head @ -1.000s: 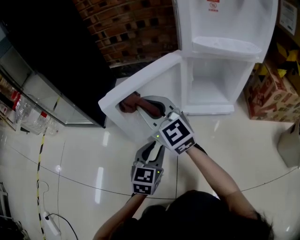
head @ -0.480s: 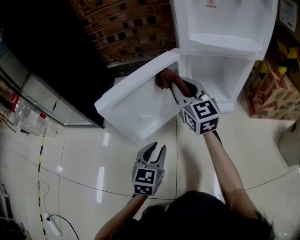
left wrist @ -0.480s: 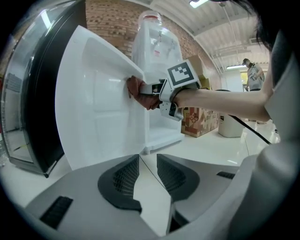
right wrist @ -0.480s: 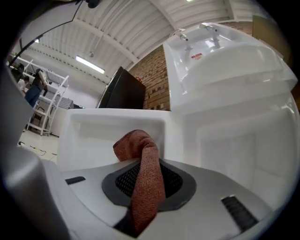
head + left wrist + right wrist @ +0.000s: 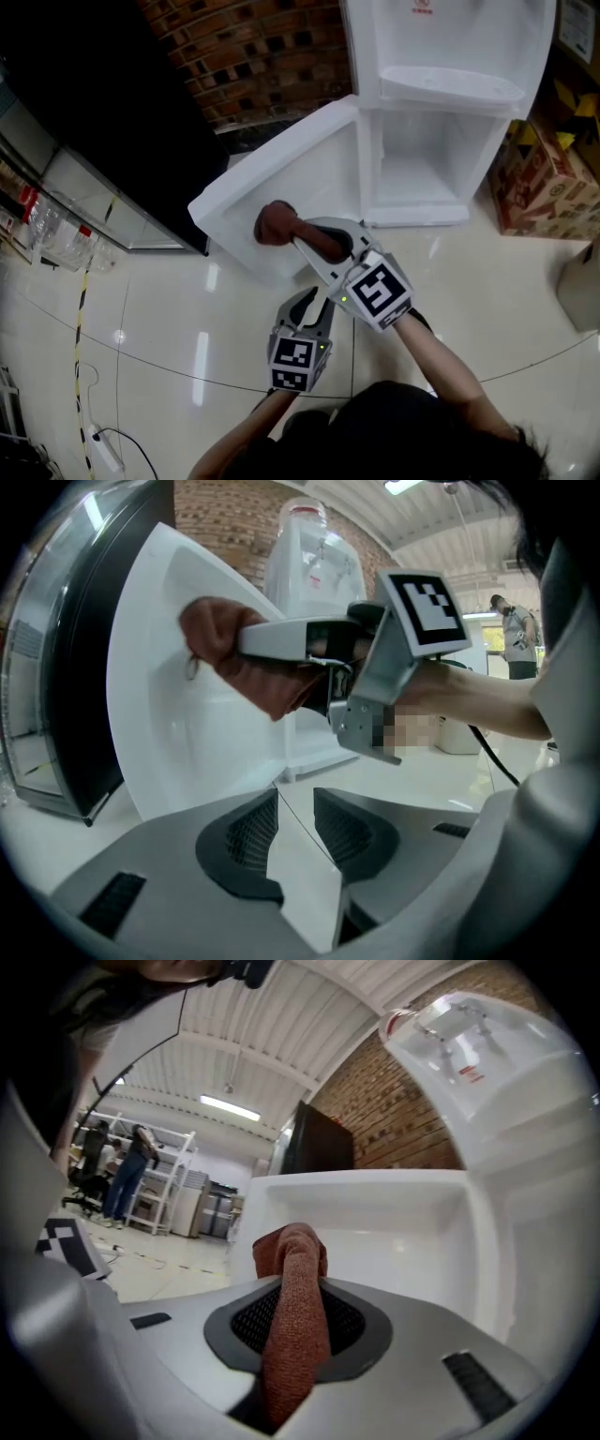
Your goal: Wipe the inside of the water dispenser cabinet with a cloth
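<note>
The white water dispenser (image 5: 450,56) stands at the top right with its lower cabinet (image 5: 422,169) open and empty. The cabinet door (image 5: 309,169) swings out to the left. My right gripper (image 5: 298,234) is shut on a reddish-brown cloth (image 5: 275,223) and presses it against the door's inner face, near the lower left part. From the right gripper view the cloth (image 5: 295,1269) runs up between the jaws, with the door (image 5: 394,1232) behind it. My left gripper (image 5: 314,296) hangs low over the floor, open and empty. It looks up at the cloth (image 5: 225,649) and the right gripper (image 5: 251,641).
Cardboard boxes (image 5: 544,187) stand right of the dispenser. A dark glass-fronted cabinet (image 5: 94,187) and a brick wall (image 5: 253,56) lie to the left and behind. A power strip (image 5: 98,450) lies on the glossy floor. People (image 5: 122,1176) stand far off by shelving.
The right gripper swept the cloth up to the door's hinge side, then back down-left across the inner face. The left gripper has barely moved.
</note>
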